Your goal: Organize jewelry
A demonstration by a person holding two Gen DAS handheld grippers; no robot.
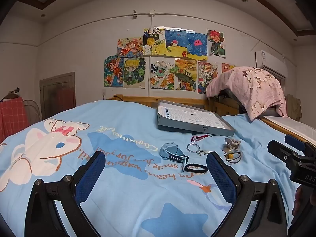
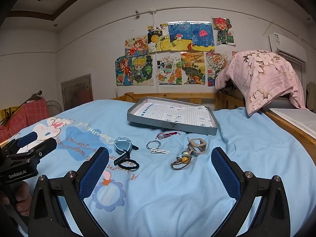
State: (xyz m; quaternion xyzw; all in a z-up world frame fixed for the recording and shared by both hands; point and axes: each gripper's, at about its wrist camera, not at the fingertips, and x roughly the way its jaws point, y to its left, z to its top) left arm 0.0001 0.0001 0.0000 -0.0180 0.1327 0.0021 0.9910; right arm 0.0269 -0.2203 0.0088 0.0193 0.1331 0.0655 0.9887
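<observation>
Six small pieces of jewelry lie in a bunch in the middle of both views, on the light blue cartoon bedsheet (image 2: 246, 138). There is one blue-grey wristwatch (image 2: 122, 145), one black braided bracelet (image 2: 129, 165), one thin silver ring with a white clip (image 2: 156, 147), one dark red cord bracelet (image 2: 167, 135), one beige plastic hair claw (image 2: 197, 146) and one brown hair tie with a yellow bead (image 2: 180, 161). None is in the box yet.

Just behind them, higher in the frame, sits one flat grey box tray lined with squared paper (image 2: 209, 131). I think it waits there, open, so the pieces can go inside.

The left gripper (image 1: 156, 167) and the right gripper (image 2: 160, 164) hover low over the bed with fingers spread wide, holding nothing. They look ready to pick something.
</observation>
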